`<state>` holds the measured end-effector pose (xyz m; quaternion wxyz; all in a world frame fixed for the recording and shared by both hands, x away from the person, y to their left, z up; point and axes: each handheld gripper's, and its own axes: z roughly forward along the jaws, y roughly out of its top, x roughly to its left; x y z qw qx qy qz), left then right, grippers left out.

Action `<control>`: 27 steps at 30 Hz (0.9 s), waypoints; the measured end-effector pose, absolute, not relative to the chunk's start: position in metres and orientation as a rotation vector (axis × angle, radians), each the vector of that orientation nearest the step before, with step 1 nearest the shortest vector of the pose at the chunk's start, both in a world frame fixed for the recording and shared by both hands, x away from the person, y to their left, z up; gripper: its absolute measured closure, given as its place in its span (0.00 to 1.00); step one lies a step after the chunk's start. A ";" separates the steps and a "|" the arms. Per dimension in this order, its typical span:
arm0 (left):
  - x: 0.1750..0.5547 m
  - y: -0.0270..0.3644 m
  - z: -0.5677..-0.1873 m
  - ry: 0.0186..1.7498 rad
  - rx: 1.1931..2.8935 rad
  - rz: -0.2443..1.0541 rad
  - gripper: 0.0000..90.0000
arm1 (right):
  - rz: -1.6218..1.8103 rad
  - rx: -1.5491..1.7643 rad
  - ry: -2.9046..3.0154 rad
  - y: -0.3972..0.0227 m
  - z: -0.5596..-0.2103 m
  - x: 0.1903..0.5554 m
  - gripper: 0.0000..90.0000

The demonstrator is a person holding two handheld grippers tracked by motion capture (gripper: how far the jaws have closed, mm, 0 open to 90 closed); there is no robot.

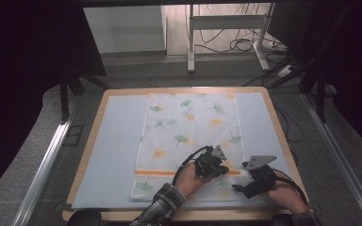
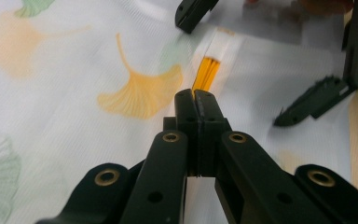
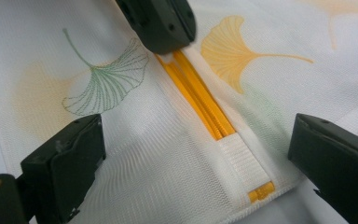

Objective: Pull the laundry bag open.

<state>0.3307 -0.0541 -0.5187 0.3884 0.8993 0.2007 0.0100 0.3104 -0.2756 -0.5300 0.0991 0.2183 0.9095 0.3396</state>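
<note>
the mesh laundry bag [image 1: 188,141] with its ginkgo-leaf print lies flat on the pale blue mat [image 1: 113,150], and all the action is at its orange zipper [image 3: 198,95] near the bag's front right corner. the left gripper [image 2: 196,100] has its jaws pressed together right at the zipper's line, probably on the small pull, though the pull itself is hidden, while the right gripper [image 3: 196,154] stands wide apart, straddling the zipper's end tab without touching. this bag looks light, soft and floppy, so it will likely bunch if tugged; best hold is the stiffer woven tape at the zipper's end.
</note>
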 end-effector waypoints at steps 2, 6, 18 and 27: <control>0.329 -0.048 -0.518 0.517 2.297 0.033 1.00 | 1.004 0.646 2.690 -0.276 -0.530 0.310 0.04; 0.326 -0.040 -0.518 0.530 2.299 0.043 1.00 | 1.004 0.647 2.690 -0.276 -0.530 0.310 0.04; 0.320 -0.004 -0.520 0.597 2.292 0.048 1.00 | 1.006 0.650 2.685 -0.276 -0.530 0.310 0.04; 0.313 0.036 -0.521 0.678 2.271 0.068 1.00 | 1.008 0.654 2.684 -0.275 -0.530 0.310 0.04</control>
